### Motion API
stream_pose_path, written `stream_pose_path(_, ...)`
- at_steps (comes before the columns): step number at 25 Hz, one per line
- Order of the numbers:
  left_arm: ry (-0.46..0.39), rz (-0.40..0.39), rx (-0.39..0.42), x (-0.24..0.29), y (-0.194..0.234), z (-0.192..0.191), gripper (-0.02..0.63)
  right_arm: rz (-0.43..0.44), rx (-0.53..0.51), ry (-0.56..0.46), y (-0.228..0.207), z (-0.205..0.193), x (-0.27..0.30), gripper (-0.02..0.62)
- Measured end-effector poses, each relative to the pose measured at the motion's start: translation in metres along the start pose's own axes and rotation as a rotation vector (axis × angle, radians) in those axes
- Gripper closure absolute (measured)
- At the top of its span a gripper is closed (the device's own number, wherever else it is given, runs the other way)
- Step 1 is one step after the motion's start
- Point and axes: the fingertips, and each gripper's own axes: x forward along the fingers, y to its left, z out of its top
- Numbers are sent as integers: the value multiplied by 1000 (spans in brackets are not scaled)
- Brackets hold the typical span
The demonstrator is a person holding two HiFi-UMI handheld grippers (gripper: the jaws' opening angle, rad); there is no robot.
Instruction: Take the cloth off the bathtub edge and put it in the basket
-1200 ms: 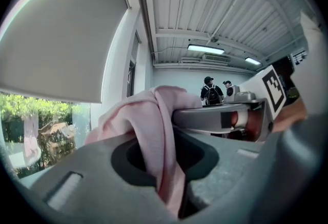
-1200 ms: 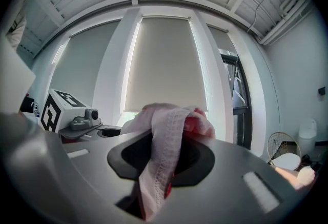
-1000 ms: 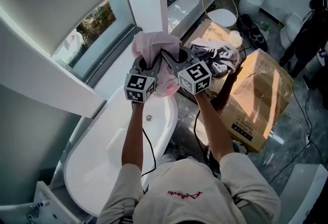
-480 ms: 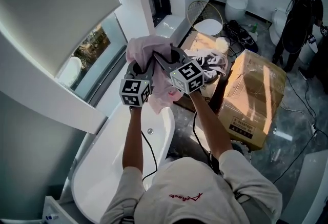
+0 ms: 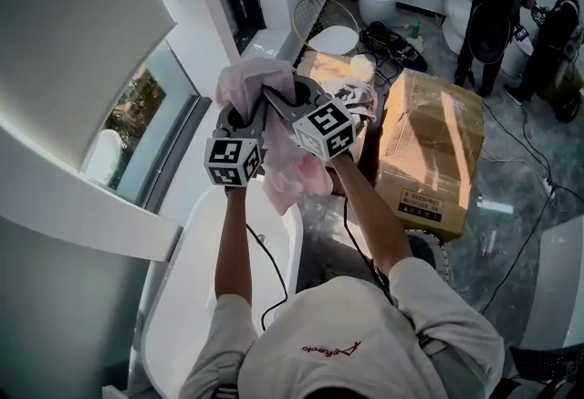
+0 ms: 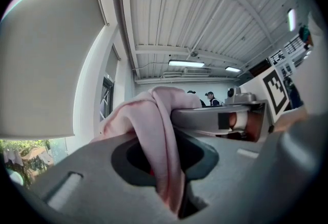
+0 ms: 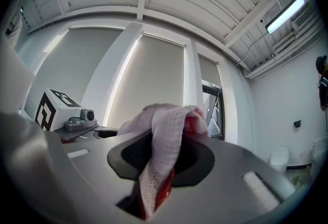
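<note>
1. The left gripper [image 6: 166, 159] and right gripper [image 7: 161, 159] each pinched a fold of the soft pink cloth [image 5: 285, 171], sharing its weight.
2. It hung clear of the white bathtub [image 5: 193, 297], likely for carrying to the round wire basket [image 5: 310, 14].

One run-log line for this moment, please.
left gripper: shut on cloth | right gripper: shut on cloth | cloth: held in air, off bathtub | basket: cloth not in it

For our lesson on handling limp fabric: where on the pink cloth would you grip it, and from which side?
Probably the pink cloth by its bunched upper folds, from below with jaws pointing up, as the left gripper and right gripper hold it: being limp, the rest hangs freely.
</note>
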Motion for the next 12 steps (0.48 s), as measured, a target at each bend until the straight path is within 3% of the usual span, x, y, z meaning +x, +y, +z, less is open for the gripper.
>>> stream_pose_path(6,-18,-96,-7,14,-29,4,522,-99,-5,12,-17,2,-28,497)
stream_pose_path(12,-46,-225,-25,34,-89,2,522,-230,-19,32,-43,-2,-85,497)
